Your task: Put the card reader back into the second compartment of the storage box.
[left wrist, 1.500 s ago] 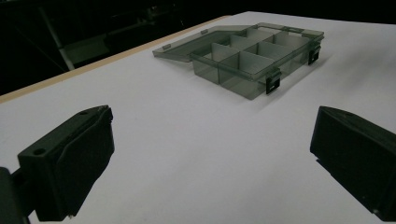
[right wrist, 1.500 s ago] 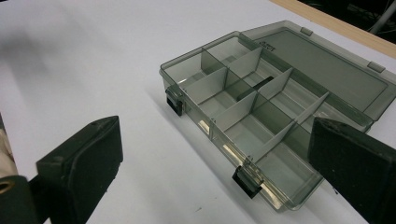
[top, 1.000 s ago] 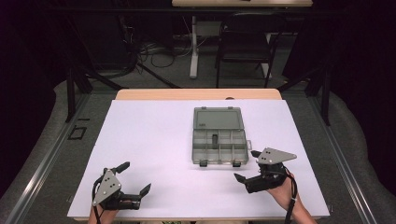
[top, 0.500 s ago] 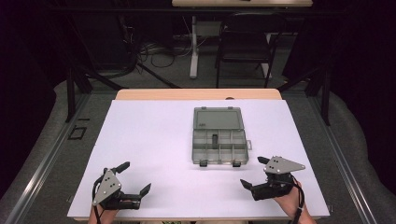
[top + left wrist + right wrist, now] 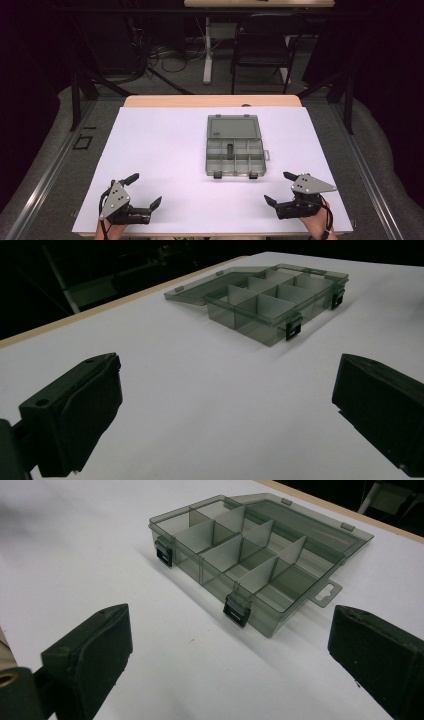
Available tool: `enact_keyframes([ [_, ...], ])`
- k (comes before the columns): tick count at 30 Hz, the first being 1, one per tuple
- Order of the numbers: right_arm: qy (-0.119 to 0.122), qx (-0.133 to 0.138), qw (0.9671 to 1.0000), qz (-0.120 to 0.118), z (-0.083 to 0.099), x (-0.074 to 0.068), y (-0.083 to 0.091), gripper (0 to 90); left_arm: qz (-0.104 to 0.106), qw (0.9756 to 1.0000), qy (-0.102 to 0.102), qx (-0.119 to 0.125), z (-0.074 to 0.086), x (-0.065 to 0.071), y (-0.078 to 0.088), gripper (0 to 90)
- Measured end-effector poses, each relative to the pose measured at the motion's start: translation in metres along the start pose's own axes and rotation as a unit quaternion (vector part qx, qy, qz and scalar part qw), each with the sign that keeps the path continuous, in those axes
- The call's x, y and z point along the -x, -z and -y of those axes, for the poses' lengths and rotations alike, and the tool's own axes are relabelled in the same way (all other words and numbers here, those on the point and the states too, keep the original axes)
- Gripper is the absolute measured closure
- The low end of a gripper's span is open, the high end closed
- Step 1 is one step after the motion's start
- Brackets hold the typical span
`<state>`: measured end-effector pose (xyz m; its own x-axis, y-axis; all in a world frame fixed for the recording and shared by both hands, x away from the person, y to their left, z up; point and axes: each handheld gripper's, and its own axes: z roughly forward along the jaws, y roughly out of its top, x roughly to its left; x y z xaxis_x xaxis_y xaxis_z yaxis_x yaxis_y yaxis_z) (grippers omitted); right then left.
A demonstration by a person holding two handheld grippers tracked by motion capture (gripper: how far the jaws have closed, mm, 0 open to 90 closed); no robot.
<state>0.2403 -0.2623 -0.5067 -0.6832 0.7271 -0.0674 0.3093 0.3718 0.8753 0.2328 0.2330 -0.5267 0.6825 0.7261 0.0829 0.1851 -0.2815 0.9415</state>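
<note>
path: I'm seeing bare tabletop (image 5: pixel 165 150) between claws and box
box (image 5: pixel 235 150): lid lying open, latches facing me
left claw (image 5: pixel 142 190): gaping
right claw (image 5: pixel 278 187): gaping

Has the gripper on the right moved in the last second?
Yes. The right gripper has drawn back toward the person and slightly outward, away from the open compartment box, which stayed put.

1 open organiser box (image 5: pixel 235 147), 2 black latches, 2 tools.
</note>
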Motion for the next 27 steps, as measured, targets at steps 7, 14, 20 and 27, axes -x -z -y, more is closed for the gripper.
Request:
enact_keyframes([
  [7, -0.001, -0.002, 1.0, 0.003, 0.009, -0.001, 0.0, 3.6, 0.001, 1.0, -0.002, -0.002, 0.001, 0.0, 0.0, 0.0],
  [14, -0.009, 0.003, 0.9998, 0.014, 0.016, 0.0, 0.004, 3.7, 0.003, 1.0, 0.0, -0.006, 0.002, 0.0, -0.001, 0.0],
  [20, -0.01, 0.002, 0.9998, 0.019, 0.019, 0.001, 0.005, 3.7, 0.004, 1.0, 0.0, -0.008, 0.002, 0.001, -0.001, 0.0],
  [27, -0.01, 0.003, 0.9998, 0.018, 0.021, 0.003, 0.006, 3.2, 0.006, 0.9999, 0.0, -0.009, 0.002, 0.001, -0.003, 0.0],
])
